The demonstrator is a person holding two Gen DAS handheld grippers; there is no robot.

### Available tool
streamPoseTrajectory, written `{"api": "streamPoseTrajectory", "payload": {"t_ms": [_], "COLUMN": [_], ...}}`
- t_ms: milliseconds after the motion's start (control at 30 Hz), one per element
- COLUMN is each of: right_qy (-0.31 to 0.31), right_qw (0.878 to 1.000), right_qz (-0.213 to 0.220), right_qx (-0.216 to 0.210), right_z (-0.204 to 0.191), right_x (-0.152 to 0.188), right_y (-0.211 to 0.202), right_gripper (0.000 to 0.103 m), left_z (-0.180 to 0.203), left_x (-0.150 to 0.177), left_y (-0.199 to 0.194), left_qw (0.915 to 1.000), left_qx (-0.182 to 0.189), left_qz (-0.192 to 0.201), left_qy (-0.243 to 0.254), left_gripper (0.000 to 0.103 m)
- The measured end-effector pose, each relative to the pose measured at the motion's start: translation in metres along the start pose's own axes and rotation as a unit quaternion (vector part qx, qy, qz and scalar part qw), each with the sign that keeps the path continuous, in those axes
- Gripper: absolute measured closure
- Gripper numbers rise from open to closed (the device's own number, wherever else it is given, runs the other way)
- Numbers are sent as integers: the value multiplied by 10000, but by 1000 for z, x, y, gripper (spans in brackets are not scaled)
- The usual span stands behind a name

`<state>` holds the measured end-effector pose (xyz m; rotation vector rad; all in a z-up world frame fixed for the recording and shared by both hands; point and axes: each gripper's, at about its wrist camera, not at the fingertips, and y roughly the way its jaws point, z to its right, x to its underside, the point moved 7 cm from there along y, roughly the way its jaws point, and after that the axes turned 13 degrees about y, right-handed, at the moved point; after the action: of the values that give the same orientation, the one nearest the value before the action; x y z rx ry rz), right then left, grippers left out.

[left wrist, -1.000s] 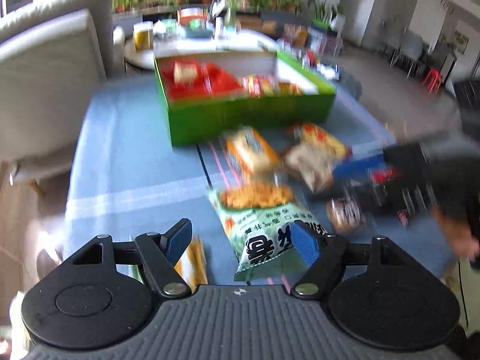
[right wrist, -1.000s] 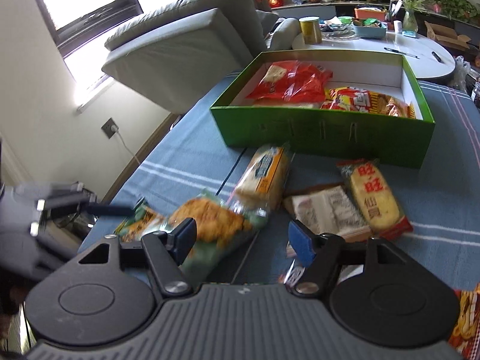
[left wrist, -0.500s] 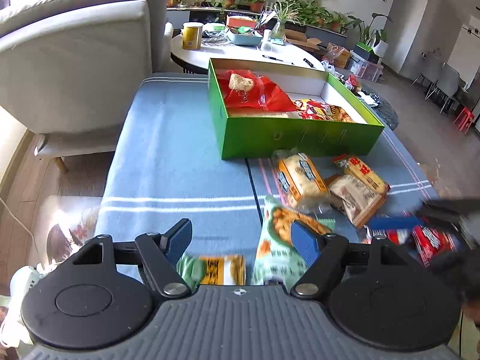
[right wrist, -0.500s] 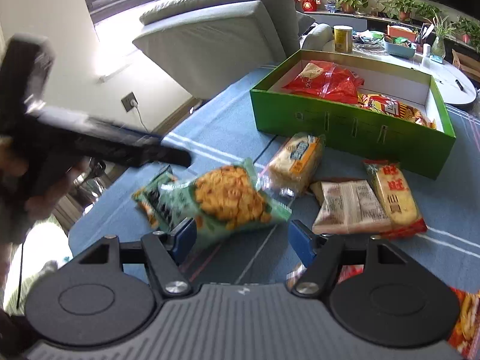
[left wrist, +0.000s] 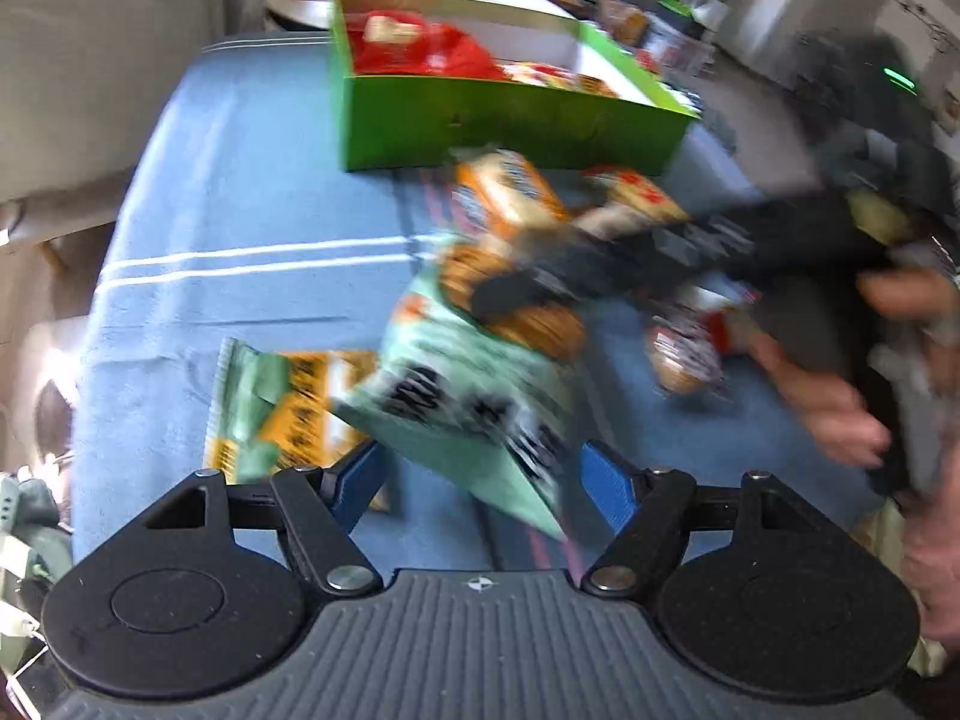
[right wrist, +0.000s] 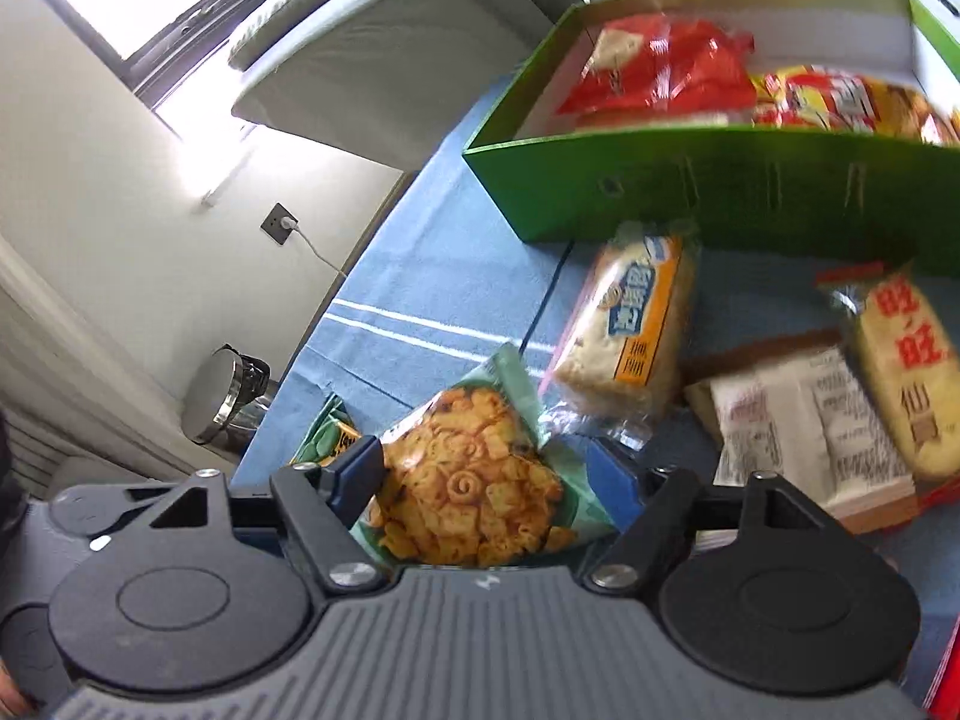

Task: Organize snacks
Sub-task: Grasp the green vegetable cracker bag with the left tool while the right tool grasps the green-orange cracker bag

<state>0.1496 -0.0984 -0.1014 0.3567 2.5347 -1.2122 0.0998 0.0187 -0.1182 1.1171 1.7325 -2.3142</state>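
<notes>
Living-room setup: blue striped cloth over the worktop [right wrist: 420,252], grey sofa [right wrist: 384,54] behind, steel bin [right wrist: 225,399] on the floor beside it. Green box [right wrist: 690,180] at the far end of the worktop is the collection point; red packs [right wrist: 654,69] and yellow-red packs [right wrist: 840,99] lie in it already.

Loose snacks lie in front of the box: orange-label cake pack [right wrist: 630,330], white printed pack [right wrist: 810,420], rice cracker pack [right wrist: 906,372], a small green-yellow packet [left wrist: 276,402] near the worktop's front edge.

Right gripper [right wrist: 486,468] jaws have just been opening and stand spread wide, with the green crisp bag [right wrist: 474,480] between them. Pads look close to the bag's sides; can't see them pressing. Wide spread makes sense: the bag is puffy, needs clearance before a pinch.

Left gripper [left wrist: 480,474] jaws are partly spread, pinching nothing. It's above the other end of the same bag, probably placed to steady or wait. That view is heavily blurred, so contact there is unclear. The person's hand [left wrist: 840,396] drives the right tool in from the side.

Judgement: pickup of the crisp bag in hand; several packs not yet boxed.
</notes>
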Motion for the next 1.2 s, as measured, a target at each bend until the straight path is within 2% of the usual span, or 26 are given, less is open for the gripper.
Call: {"api": "streamPoseTrajectory", "payload": {"t_ms": [67,200,267,333,400,500,667,800,933,1100,1133,1200], "right_qy": [143,402,312,123,226,611,1001,761,520,631,661,750], "right_qw": [9998,9972,9987,9998,9992,9979,9946,9962,9970,9972,9973,9969], "right_qz": [-134,-583,-392,-23,162,121,134,202,246,177,134,71], "right_qx": [-34,-224,-116,155,278,167,226,362,512,349,305,227], "right_z": [2,3,2,2,5,9,12,8,2,0,-1,0], "right_x": [6,25,27,21,13,6,-2,-4,-2,-2,-2,-3], "right_y": [-5,-18,-29,-35,-33,-20,-1,1,4,6,8,7], "right_gripper": [23,24,24,23,22,23,23,25,26,30,31,32], "left_z": [-12,-40,-48,-52,-53,-57,-62,-72,-80,-74,-72,-70], "left_x": [-2,-6,-8,-12,-17,-25,-26,-25,-23,-22,-22,-21], "left_y": [-1,-15,-21,-24,-28,-24,-5,5,9,3,1,-2], "left_qw": [9999,9976,9961,9957,9953,9941,9946,9939,9931,9931,9934,9937], "left_qx": [-85,-612,-758,-739,-664,-673,-702,-727,-601,-641,-605,-486], "left_qz": [-11,223,332,418,559,648,504,515,562,550,525,541], "left_qy": [-109,-235,-306,-373,-441,-548,-583,-648,-839,-817,-823,-854], "left_gripper": [34,36,36,36,36,36,34,33,31,34,37,38]}}
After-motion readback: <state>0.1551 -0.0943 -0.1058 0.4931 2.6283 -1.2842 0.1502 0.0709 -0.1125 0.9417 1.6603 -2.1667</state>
